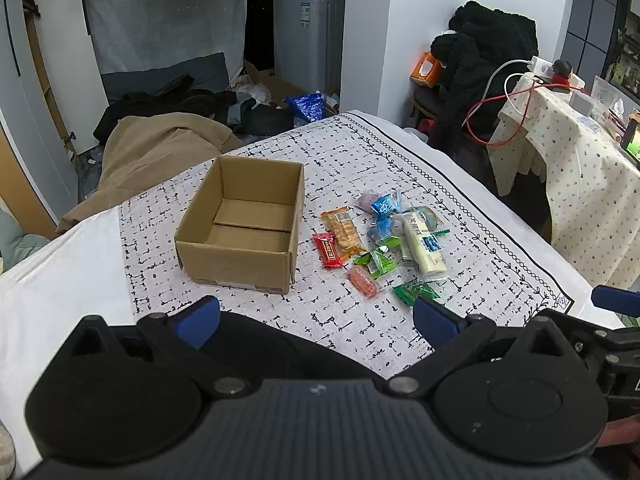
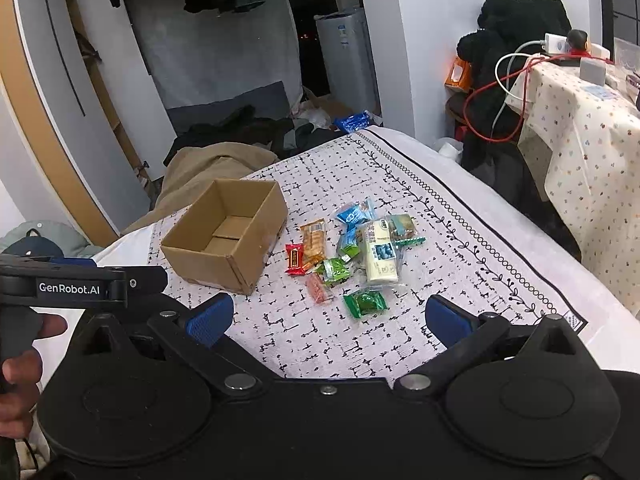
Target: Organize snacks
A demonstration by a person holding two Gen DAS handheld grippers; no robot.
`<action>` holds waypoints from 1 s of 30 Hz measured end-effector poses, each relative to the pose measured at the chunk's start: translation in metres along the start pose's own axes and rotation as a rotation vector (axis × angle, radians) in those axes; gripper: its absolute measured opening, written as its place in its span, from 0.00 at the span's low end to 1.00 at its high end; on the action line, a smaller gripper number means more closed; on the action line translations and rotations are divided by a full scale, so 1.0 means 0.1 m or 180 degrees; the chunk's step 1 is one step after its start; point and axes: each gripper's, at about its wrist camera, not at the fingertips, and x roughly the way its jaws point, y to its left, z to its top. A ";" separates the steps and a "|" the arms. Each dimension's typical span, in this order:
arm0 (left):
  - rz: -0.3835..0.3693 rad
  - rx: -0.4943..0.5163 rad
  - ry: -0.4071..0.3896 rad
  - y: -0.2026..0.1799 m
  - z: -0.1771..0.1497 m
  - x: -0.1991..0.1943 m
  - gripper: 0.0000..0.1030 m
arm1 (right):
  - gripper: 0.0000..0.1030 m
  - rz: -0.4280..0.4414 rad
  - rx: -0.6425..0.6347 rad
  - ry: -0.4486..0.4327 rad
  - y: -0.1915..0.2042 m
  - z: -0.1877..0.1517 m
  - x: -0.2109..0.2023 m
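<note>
- Left wrist view is looking over the left gripper (image 1: 316,320), which is hovering above the patterned tablecloth (image 1: 360,160) with its blue-padded jaws spread wide and nothing between them; nothing is standing between it and the snacks.
- The cardboard box (image 1: 240,256) is sitting open-topped on the cloth, empty inside; the snack pile is lying just to its right, not touching it.
- In that pile a red bar (image 1: 329,250) is lying beside an orange biscuit pack (image 1: 344,232); a long cream packet (image 1: 424,244) is resting on the far right; blue wrappers (image 1: 384,206) are lying behind; a pink candy (image 1: 362,282) and a green packet (image 1: 416,292) are lying nearest the gripper.
- Right wrist view is showing the right gripper (image 2: 328,322) also gaping, holding nothing, poised above the cloth close to the green packet (image 2: 366,302); the box (image 2: 224,236) is lying ahead to the left.
- The other gripper's black body is crossing the left edge of this view, with a hand (image 2: 20,368) wrapped around its handle; it is not covering the snacks.
- Around the table: a tan blanket (image 1: 160,152) is slumping behind the box; dark clothes are heaped on the floor beyond; a white appliance (image 1: 308,32) is standing in the doorway; a black garment (image 1: 488,52) is draping over a chair; a side table under a dotted cloth (image 1: 580,168) is carrying a power strip with red and white cables.
</note>
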 end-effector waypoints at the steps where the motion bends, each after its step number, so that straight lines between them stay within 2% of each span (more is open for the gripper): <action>1: 0.0001 -0.0005 -0.0003 0.00 0.00 -0.01 1.00 | 1.00 -0.0014 -0.0011 -0.0004 0.01 0.00 -0.01; 30: -0.0050 -0.0041 -0.0081 0.02 -0.05 -0.14 1.00 | 1.00 -0.0095 -0.0058 0.0000 0.06 -0.02 -0.10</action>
